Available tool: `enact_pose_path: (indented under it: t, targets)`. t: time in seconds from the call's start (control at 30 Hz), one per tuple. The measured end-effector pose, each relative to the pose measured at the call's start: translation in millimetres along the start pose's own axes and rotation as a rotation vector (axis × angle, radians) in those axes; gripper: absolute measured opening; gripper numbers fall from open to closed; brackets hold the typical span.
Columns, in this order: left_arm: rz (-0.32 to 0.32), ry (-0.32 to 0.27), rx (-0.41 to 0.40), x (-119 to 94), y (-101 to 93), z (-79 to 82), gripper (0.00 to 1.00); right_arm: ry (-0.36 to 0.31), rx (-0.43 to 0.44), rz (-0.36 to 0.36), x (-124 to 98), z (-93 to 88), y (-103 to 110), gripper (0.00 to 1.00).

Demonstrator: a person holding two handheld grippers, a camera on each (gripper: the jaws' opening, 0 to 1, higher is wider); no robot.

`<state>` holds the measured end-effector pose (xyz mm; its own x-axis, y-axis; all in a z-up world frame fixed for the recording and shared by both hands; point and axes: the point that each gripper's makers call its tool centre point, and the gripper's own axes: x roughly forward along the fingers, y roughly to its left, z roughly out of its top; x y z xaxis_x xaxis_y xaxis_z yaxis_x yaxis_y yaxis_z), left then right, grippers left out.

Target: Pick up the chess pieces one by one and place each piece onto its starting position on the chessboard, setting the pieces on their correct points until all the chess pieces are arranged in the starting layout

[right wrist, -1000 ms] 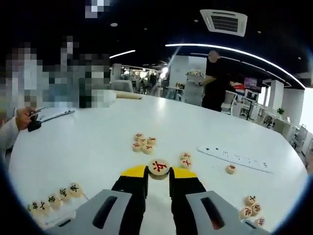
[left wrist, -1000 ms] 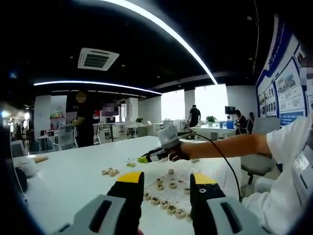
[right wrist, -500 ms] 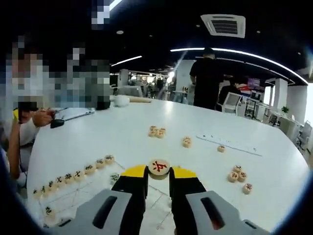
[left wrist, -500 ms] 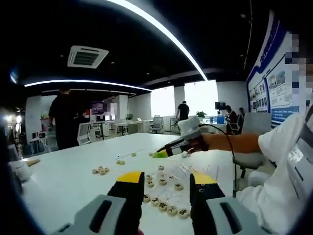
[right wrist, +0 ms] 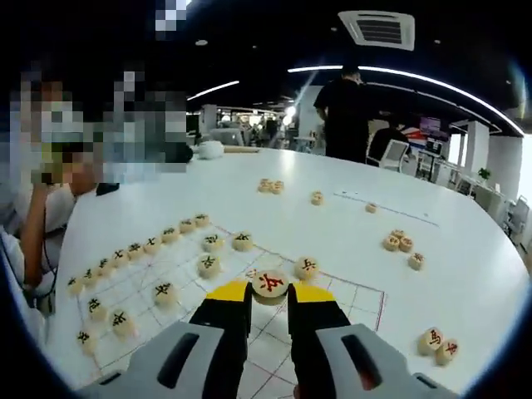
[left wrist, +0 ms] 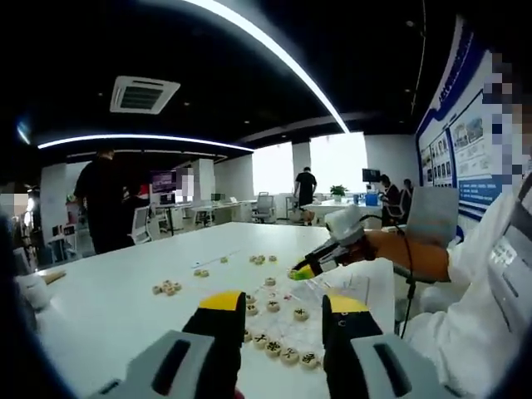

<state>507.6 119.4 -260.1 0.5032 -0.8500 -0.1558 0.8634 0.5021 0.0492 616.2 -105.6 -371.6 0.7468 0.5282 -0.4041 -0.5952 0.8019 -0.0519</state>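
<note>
Item: red-marked chess piece (right wrist: 270, 284), round wooden disc, clamped between the jaws of the right gripper (right wrist: 270, 301), carried above the chessboard (right wrist: 349, 307), which lies on the white worktop (right wrist: 274, 216)

Board: thin sheet with a red line grid. A row of black-marked pieces (right wrist: 137, 249) runs along its edge from 9 to 11 o'clock of the held disc; further black pieces sit on inner points, one (right wrist: 307, 268) just beside the held disc at 1 o'clock

Loose stock: small clusters on the bare worktop at 12 o'clock (right wrist: 268, 185), 2 o'clock (right wrist: 397, 243) and 4 o'clock (right wrist: 438, 342)

Left gripper (left wrist: 274, 320): jaws apart, holding nothing, hovering over the near row of pieces (left wrist: 283, 356); the right gripper (left wrist: 306, 270) enters at 1 o'clock, held by a bare forearm

Handling note, as judgement: the red piece belongs on the half opposite the black row. Lower it straight down onto a line crossing, keep the disc flat, clear the neighbour at 1 o'clock, and part the jaws only once it rests on the sheet, so nothing slides
</note>
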Motion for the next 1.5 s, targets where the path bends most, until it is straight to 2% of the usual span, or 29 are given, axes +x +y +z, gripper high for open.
enact_pose_path:
  t: [0.33, 0.6, 0.8, 0.87, 0.9, 0.97, 1.0, 1.07, 1.2, 1.33, 1.5]
  targets:
    - [0.004, 0.0, 0.002, 0, -1.4, -0.8, 0.38, 0.026, -0.013, 0.011, 5, -5.6, -1, 0.19]
    - [0.008, 0.001, 0.003, -2, -0.2, -1.1, 0.38, 0.063, 0.008, 0.019, 20, -19.4, -6, 0.19]
    - [0.013, 0.0, 0.004, -2, 0.2, -0.4, 0.38, 0.093, -0.003, -0.002, 21, -27.6, -12, 0.2]
    - [0.012, 0.0, 0.004, -2, -0.6, -0.3, 0.38, 0.097, 0.007, 0.008, 20, -29.0, -8, 0.25]
    - [0.012, 0.001, 0.005, -2, -1.0, -0.5, 0.38, 0.097, 0.013, 0.011, 19, -29.0, -6, 0.37]
    - [0.013, 0.001, 0.005, -1, -1.7, -0.5, 0.38, 0.092, -0.003, 0.016, 17, -24.0, -4, 0.54]
    - [0.013, 0.001, 0.005, -1, -1.7, -0.4, 0.38, 0.089, -0.011, 0.011, 16, -18.7, -5, 0.56]
    - [0.014, 0.002, 0.004, -1, -1.9, -0.4, 0.38, 0.055, -0.023, -0.022, 12, -1.4, -10, 0.55]
    - [0.018, -0.003, 0.003, -2, -2.7, 0.7, 0.38, 0.022, -0.058, -0.018, 9, 23.9, -4, 0.54]
    - [0.024, -0.005, 0.003, -3, -1.7, 0.8, 0.38, 0.021, -0.071, -0.001, 18, 32.2, 3, 0.52]
    - [0.027, -0.008, 0.003, -4, -0.3, 1.5, 0.38, 0.05, -0.064, 0.017, 44, 39.3, 2, 0.47]
